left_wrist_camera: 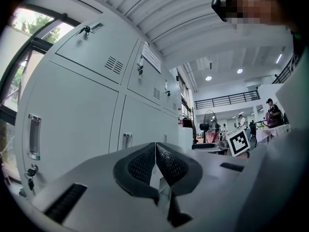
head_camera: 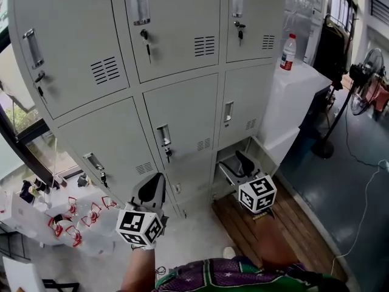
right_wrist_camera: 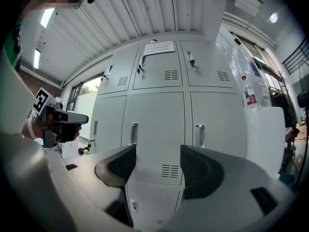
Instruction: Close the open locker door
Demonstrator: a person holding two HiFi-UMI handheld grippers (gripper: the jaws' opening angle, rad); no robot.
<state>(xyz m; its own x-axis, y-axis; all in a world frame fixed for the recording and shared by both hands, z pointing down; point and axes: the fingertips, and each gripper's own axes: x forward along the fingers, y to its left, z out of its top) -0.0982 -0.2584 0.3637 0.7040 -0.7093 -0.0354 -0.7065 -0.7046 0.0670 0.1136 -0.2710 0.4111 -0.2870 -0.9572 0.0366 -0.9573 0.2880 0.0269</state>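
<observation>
A bank of grey lockers (head_camera: 182, 114) fills the head view, with three columns of doors. Every door I can see lies flush; in the right gripper view the middle door (right_wrist_camera: 154, 124) and the low door (right_wrist_camera: 154, 199) under it look closed. My right gripper (head_camera: 241, 165) is held level in front of the bottom right locker, close to it. Its jaws (right_wrist_camera: 158, 153) stand wide open with nothing between them. My left gripper (head_camera: 151, 190) points at the bottom middle door, and its jaws (left_wrist_camera: 155, 146) are pressed together, empty. Keys hang in several locks.
A white cabinet (head_camera: 292, 102) stands right of the lockers with a bottle (head_camera: 289, 52) on top. A standing fan (head_camera: 364, 72) and a floor cable (head_camera: 364, 205) are further right. Wooden boards (head_camera: 285, 224) lie under my right hand. White trays with red items (head_camera: 67, 221) sit at lower left.
</observation>
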